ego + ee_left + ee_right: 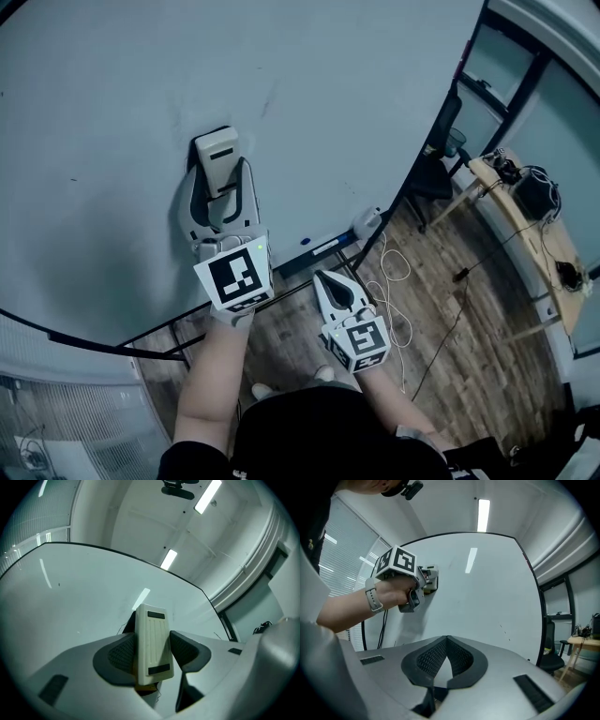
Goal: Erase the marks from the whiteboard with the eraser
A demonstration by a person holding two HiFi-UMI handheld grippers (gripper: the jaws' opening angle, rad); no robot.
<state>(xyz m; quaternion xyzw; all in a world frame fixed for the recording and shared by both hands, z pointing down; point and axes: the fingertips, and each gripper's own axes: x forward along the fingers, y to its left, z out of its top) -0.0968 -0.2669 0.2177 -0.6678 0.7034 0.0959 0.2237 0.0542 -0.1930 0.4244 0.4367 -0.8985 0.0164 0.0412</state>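
One eraser [217, 157] sat clamped between the jaws of the left gripper [222, 190], apparently pressed to the single whiteboard [309, 84], so wiping looked under way. A few faint specks [270, 101] showed nearby, and the next move likely called for sweeping across them. The right gripper [339, 292], second of two, hung lower, jaws together on nothing.

The head view looks steeply down on the whiteboard [112, 94]; both gripper views face that board from nearby.
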